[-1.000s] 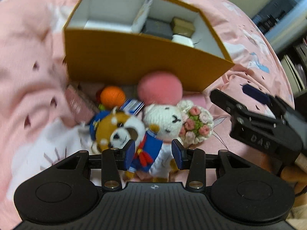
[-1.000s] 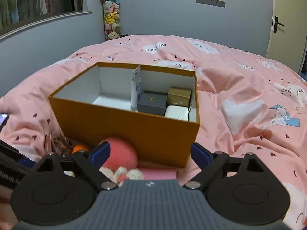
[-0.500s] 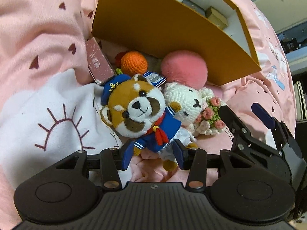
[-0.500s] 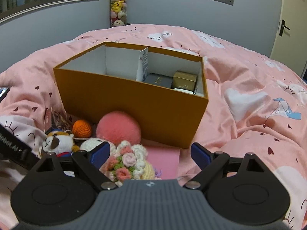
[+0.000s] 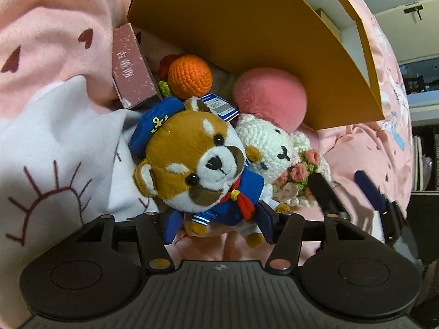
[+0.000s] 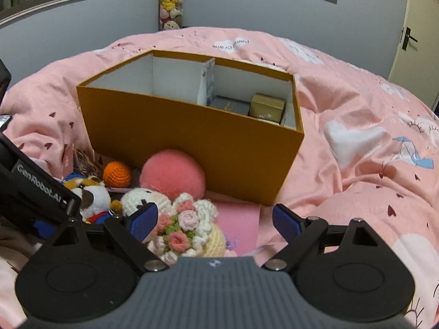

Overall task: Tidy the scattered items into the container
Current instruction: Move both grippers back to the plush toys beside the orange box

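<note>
left gripper (image 5: pixel 218 226): lower and nearer than a second ago, jaws opening around the sailor plush (image 5: pixel 192 161), pads not pressing; pickup looks imminent. right gripper (image 6: pixel 215 219): spread, empty, over one crochet bouquet (image 6: pixel 183 230). beyond: one white crochet bear (image 5: pixel 269 142), one orange ball (image 5: pixel 189 76), one pink pompom (image 5: pixel 270 96), one maroon box (image 5: pixel 130 68), all outside one orange container (image 6: pixel 192 137).

This is a bedroom in a home. A pink duvet (image 6: pixel 343 82) covers the bed, plush toys (image 6: pixel 170 2) stack against the grey wall, and a door (image 6: pixel 417 27) stands nearby.
</note>
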`<action>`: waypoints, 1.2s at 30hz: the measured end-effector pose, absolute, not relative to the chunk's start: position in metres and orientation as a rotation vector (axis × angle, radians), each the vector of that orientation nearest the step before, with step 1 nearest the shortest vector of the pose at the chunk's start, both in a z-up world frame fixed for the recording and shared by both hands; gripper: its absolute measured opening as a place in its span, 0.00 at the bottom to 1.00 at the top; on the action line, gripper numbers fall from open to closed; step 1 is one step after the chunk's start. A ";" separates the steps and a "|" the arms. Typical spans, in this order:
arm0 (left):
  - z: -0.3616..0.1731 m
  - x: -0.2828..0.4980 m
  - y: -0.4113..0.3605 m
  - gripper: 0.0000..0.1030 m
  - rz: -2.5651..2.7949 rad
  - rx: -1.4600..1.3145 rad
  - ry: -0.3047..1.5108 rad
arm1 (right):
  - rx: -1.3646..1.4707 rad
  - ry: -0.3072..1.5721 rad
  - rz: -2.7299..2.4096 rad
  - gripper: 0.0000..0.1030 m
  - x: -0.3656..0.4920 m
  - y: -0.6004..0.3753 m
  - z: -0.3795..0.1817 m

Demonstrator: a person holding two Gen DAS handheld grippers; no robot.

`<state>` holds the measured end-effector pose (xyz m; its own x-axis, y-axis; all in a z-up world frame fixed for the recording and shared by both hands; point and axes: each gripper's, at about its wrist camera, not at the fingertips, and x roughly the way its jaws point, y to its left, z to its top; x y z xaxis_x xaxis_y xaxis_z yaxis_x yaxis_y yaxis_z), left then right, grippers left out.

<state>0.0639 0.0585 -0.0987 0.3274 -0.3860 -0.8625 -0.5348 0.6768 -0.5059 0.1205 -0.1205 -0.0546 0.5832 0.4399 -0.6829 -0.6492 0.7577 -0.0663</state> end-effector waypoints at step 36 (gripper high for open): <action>-0.049 0.066 0.063 0.50 -0.148 -0.456 1.290 | -0.794 0.674 1.070 0.62 0.119 -0.088 -0.027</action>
<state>0.0656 0.0628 -0.0489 0.2818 -0.3558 -0.8911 -0.1451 0.9022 -0.4061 0.1187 -0.0879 -0.0273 0.3381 0.4932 -0.8016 -0.9359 0.2655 -0.2314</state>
